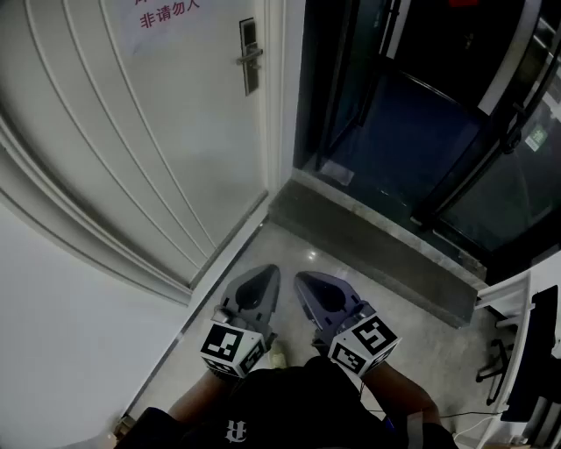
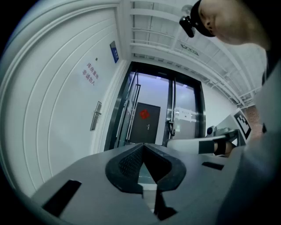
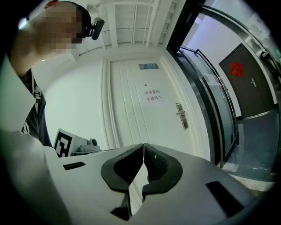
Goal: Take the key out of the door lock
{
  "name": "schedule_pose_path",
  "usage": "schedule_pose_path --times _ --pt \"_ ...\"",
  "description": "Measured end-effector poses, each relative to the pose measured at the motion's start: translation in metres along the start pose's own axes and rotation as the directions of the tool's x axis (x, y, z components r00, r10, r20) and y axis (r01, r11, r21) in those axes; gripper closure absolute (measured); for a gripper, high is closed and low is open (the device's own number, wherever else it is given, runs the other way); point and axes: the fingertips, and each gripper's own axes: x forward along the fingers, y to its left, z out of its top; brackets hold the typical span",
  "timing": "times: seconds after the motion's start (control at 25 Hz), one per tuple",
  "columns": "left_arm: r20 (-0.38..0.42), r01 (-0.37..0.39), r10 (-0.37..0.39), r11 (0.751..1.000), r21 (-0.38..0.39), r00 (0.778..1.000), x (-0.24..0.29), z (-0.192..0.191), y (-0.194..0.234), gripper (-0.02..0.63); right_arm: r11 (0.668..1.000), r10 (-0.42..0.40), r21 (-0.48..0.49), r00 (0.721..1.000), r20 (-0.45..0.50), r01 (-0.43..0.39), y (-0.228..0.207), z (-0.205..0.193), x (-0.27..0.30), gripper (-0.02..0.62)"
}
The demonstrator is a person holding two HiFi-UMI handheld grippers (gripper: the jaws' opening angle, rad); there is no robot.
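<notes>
The white door [image 1: 175, 114] stands ahead on the left, with a metal lock plate and lever handle [image 1: 249, 56] near its right edge. That plate also shows in the left gripper view [image 2: 95, 115] and the right gripper view [image 3: 181, 115]. The key is too small to make out in any view. My left gripper [image 1: 267, 273] and right gripper [image 1: 303, 280] are held low, side by side in front of the person's body, far from the lock. Both are shut with nothing between their jaws, as the left gripper [image 2: 143, 146] and right gripper [image 3: 143, 145] show in their own views.
A stone threshold step [image 1: 377, 245] runs diagonally ahead, with dark glass doors [image 1: 421, 105] beyond it. A paper notice with red characters [image 1: 166, 13] hangs on the door. A dark metal rack [image 1: 526, 351] stands at the right. A white wall [image 1: 61, 333] lies at the left.
</notes>
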Motion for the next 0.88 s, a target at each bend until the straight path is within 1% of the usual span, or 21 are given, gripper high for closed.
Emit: schedule_pose_path --times 0.12,0.32,0.56,0.72,0.88 --pt "-0.013 0.007 -0.007 1.0 -0.002 1.0 0.013 -0.004 0.017 0.601 1.0 -0.005 0.006 1.0 0.004 0.005 -0.014 0.006 0.022 0.58" --pt "-0.011 -0.009 0.009 1.0 -0.013 1.0 0.042 0.0 0.047 0.601 1.0 0.006 0.009 1.0 0.003 -0.006 -0.043 0.01 0.057 0.58" --pt "-0.003 -0.069 0.069 0.998 0.006 0.998 0.087 0.009 0.087 0.601 0.997 0.078 -0.005 0.997 0.011 -0.078 -0.083 0.024 0.108 0.58" --pt "0.013 -0.113 0.112 0.993 0.026 0.994 0.132 0.026 0.114 0.601 0.992 0.127 -0.01 0.992 0.002 -0.127 -0.12 0.041 0.145 0.58" --pt "0.022 -0.162 0.161 0.987 0.024 0.987 0.18 0.04 0.139 0.601 0.983 0.181 -0.025 0.984 -0.007 -0.181 -0.16 0.061 0.177 0.58"
